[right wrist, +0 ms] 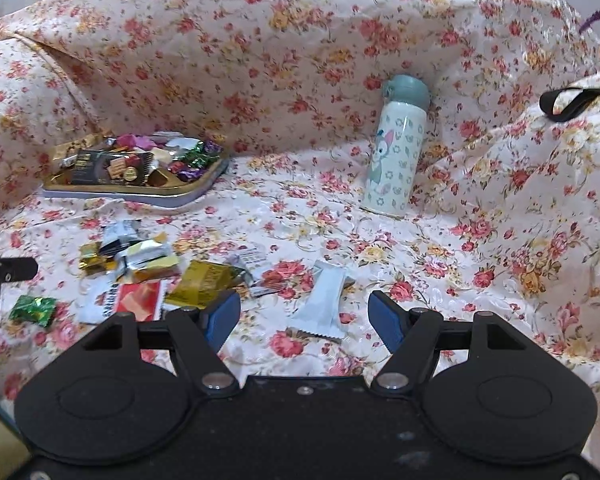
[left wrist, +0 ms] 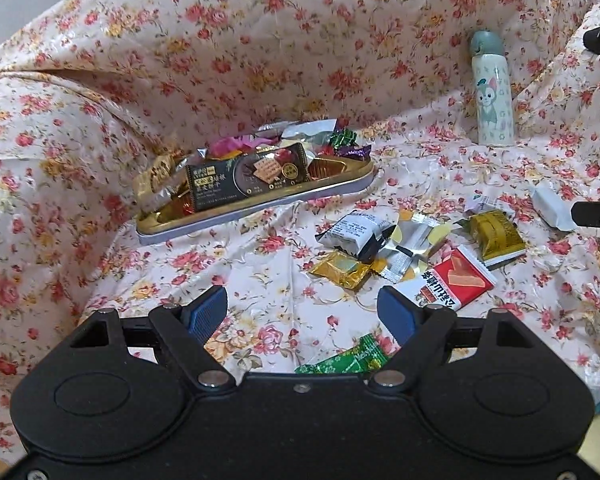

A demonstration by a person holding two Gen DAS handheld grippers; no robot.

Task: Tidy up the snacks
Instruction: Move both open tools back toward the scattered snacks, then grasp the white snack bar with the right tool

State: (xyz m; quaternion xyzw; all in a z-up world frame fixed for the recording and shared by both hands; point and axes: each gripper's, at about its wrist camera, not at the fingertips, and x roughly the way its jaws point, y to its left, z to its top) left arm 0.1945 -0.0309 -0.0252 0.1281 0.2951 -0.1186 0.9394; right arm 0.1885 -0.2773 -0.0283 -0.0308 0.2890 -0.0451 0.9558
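A gold tray (left wrist: 260, 200) (right wrist: 148, 194) holds several wrapped snacks, with a dark biscuit packet (left wrist: 246, 178) leaning on top. Loose snacks lie on the floral cloth: a black-and-white packet (left wrist: 352, 232), a gold packet (left wrist: 342, 268), a red-and-white packet (left wrist: 452, 282) (right wrist: 134, 300), an olive-gold packet (left wrist: 496, 232) (right wrist: 204, 282), a green candy (left wrist: 348, 360) (right wrist: 34, 310) and a white packet (right wrist: 324, 300) (left wrist: 552, 206). My left gripper (left wrist: 302, 312) is open and empty, above the cloth near the green candy. My right gripper (right wrist: 304, 316) is open and empty, with the white packet between its fingers' line.
A pale thermos bottle (left wrist: 494, 92) (right wrist: 396, 152) with a cartoon print stands at the back right. The floral cloth (right wrist: 300, 60) rises in folds behind and at both sides. A black strap (right wrist: 572, 102) lies on the right fold.
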